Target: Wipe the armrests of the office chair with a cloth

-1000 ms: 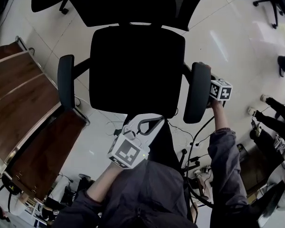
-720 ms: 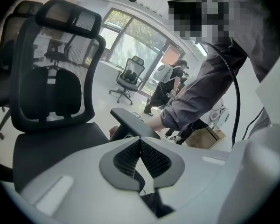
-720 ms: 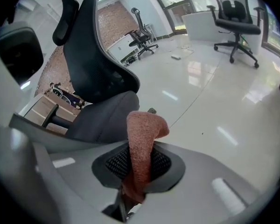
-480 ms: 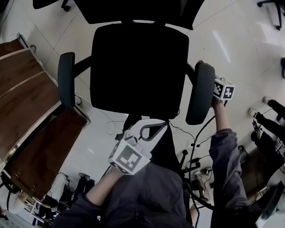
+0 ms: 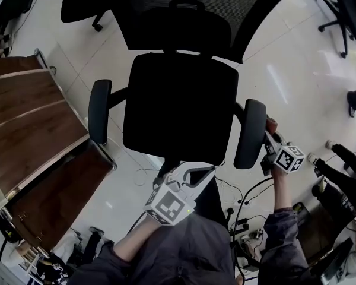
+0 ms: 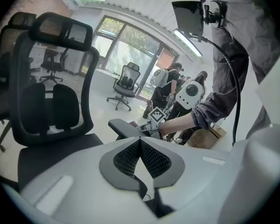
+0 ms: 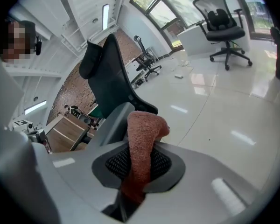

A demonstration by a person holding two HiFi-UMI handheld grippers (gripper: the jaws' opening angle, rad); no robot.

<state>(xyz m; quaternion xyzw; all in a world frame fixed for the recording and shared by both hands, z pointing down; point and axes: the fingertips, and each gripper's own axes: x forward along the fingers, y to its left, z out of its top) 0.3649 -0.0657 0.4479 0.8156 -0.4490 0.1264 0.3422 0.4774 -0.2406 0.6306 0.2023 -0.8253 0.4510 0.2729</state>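
Two grippers: right gripper (image 5: 272, 136) clamps rust cloth (image 7: 142, 134) beside right armrest (image 5: 251, 132); left gripper (image 6: 140, 143) closed, empty.

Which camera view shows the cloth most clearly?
The right gripper view: the reddish cloth fills the middle, pinched between the right gripper's jaws. The head view shows only a small corner beside the right armrest; the left gripper view shows a tiny, distant scrap.

Left gripper (image 6: 140, 143) — fingers together, office chair (image 6: 51, 106) beyond.
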